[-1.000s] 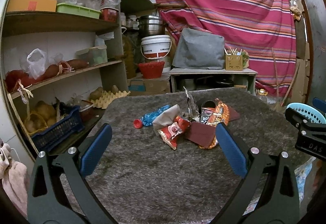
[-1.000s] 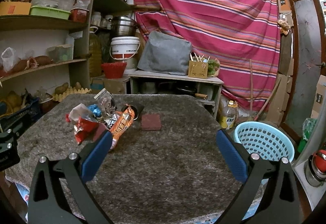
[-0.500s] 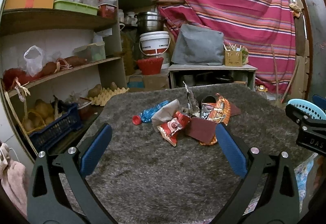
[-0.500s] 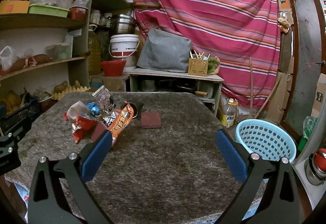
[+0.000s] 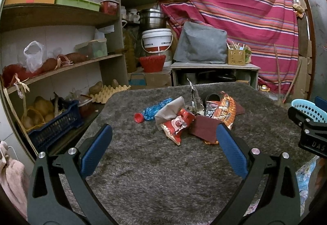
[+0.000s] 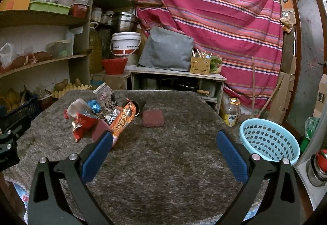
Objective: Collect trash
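A: Item one, movement. The left gripper (image 5: 163, 139) is creeping closer to the trash pile (image 5: 190, 116) than a second ago; the pile is sitting larger and lower between its blue pads. The right gripper (image 6: 163, 147) is barely shifting.

B: Gripper states?

A: Both are standing spread wide, holding nothing, hovering above the bench (image 5: 163, 174).

B: Item two, the trash?

A: All of it is lying bunched toward the bench's far left part: a red wrapper (image 5: 176, 123) nearest the left gripper, an orange packet (image 5: 223, 111) to its right, a blue bottle (image 5: 157, 109) with a red cap behind, a grey paper bag (image 5: 169, 108), and a maroon pad (image 5: 205, 128) leaning against the packets. A second maroon pad (image 6: 153, 118) is lying flat, apart from the heap.

B: Receptacle?

A: A blue basket (image 6: 268, 139) is sitting off the bench's right edge, apparently holding nothing.

B: Meaning for the task?

A: Collection is not yet starting. The approach suggests the left gripper is lining up on the red wrapper; thin foil on shaggy cloth may be slipping from a shallow pinch.
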`<state>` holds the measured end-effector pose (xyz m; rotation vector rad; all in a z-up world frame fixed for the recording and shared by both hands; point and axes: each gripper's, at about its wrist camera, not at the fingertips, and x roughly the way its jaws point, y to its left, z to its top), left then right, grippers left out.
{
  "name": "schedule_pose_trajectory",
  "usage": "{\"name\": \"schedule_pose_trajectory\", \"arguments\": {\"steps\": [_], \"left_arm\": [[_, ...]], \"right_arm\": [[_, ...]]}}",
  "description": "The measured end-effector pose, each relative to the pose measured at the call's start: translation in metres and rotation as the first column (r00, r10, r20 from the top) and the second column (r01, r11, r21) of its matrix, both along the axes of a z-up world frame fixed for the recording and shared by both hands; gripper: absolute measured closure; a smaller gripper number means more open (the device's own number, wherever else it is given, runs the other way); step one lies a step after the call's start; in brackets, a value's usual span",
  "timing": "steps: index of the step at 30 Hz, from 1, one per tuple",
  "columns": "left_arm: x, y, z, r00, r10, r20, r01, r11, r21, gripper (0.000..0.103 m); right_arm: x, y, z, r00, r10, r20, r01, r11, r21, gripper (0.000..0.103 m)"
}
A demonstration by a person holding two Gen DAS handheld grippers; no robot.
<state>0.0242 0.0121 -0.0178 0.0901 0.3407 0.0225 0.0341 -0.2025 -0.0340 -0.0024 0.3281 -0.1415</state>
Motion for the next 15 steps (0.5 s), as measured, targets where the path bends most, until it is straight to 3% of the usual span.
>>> {"name": "schedule_pose_trajectory", "arguments": {"steps": [15], "left_arm": [[0.0061,0.008,-0.0052,1.0,0.006,-0.018,-0.007,1.0,-0.013,0.005]], "right_arm": [[0.0059,0.0036,-0.0066,1.0,-0.003,-0.016,0.002,1.0,-0.011,0.004]]}}
